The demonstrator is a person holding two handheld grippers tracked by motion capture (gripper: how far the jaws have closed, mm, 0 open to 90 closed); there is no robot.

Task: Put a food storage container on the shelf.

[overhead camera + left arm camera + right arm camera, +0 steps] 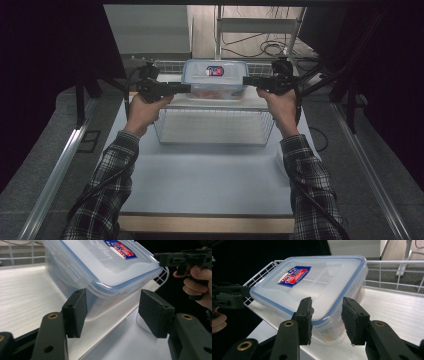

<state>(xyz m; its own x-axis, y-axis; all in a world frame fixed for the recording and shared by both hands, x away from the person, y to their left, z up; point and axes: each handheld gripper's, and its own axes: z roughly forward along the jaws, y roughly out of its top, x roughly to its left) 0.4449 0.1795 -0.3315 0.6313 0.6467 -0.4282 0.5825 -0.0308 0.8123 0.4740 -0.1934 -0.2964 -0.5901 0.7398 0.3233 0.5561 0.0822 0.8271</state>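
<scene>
The high view is dim, with black borders down both sides and light only on the pale table (210,175), which looks flat and slightly soft. Both gripper views are brighter and crisp up close. The metal shelf (25,292) throws streaky glare, and the box lid (312,282) shines softly. Backgrounds fall to black, and the near jaws blur slightly.

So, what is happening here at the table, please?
A person holds a gripper in each hand, one at each end of a clear plastic container with a blue-edged lid. The left gripper has its jaws open around one corner, not pressing it. The right gripper has its jaws at the lid's edge at the other end; whether they press is unclear. In front stands a wire basket.
</scene>
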